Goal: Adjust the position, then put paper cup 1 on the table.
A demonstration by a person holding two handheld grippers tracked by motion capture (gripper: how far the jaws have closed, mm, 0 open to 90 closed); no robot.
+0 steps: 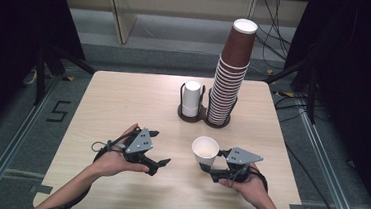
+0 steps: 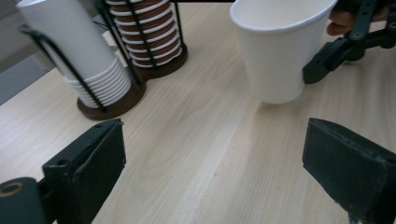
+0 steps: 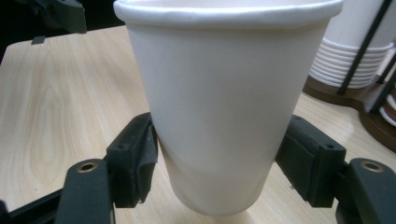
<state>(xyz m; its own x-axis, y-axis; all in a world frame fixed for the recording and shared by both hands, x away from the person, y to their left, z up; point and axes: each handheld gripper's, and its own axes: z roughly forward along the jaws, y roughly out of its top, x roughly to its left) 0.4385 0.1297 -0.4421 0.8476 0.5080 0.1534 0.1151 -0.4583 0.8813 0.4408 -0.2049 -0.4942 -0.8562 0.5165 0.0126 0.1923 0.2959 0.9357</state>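
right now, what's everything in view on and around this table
white cup: one, white, upright near the table's front right, held in the right gripper
white stack: one short stack, white, left ring of the holder
brown stack: one tall stack, brown with white rims, right ring of the holder
holder: one, dark base with black wire, table's far middle
table: one, light wood
left gripper: black, open, empty, front left of the table
right gripper: black, shut on the white cup
hands: two, one on each gripper

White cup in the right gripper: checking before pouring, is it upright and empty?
Upright and empty: the white cup has its mouth up and a bare inside.
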